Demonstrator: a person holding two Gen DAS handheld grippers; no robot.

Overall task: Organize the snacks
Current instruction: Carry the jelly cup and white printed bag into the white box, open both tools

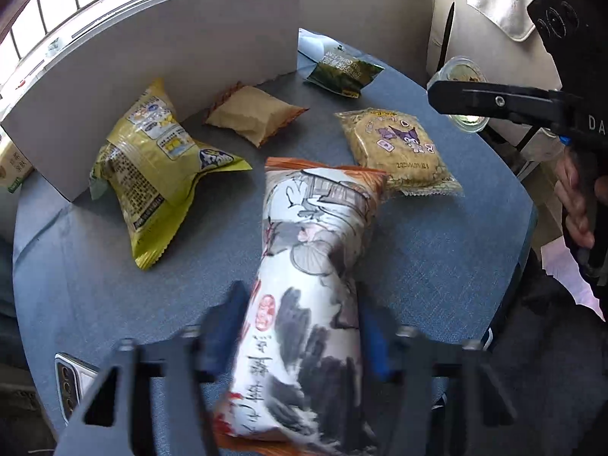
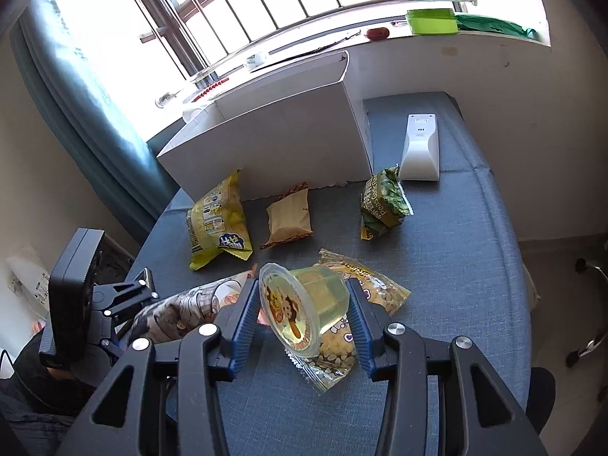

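Blue-grey cloth covers the desk below a barred window, with a tall white cardboard box at the far side. From left to right before it lie a yellow crinkled snack bag, a small tan packet and a green pea bag printed "peas Garlic". Nearer, the left gripper straddles a long white pouch with ink drawings and an orange edge; whether its blue pads press it cannot be told. Right of it, the right gripper clamps a clear jelly cup with a cartoon lid, tilted, above a clear cartoon-printed cracker pack. Both grippers point steeply down.
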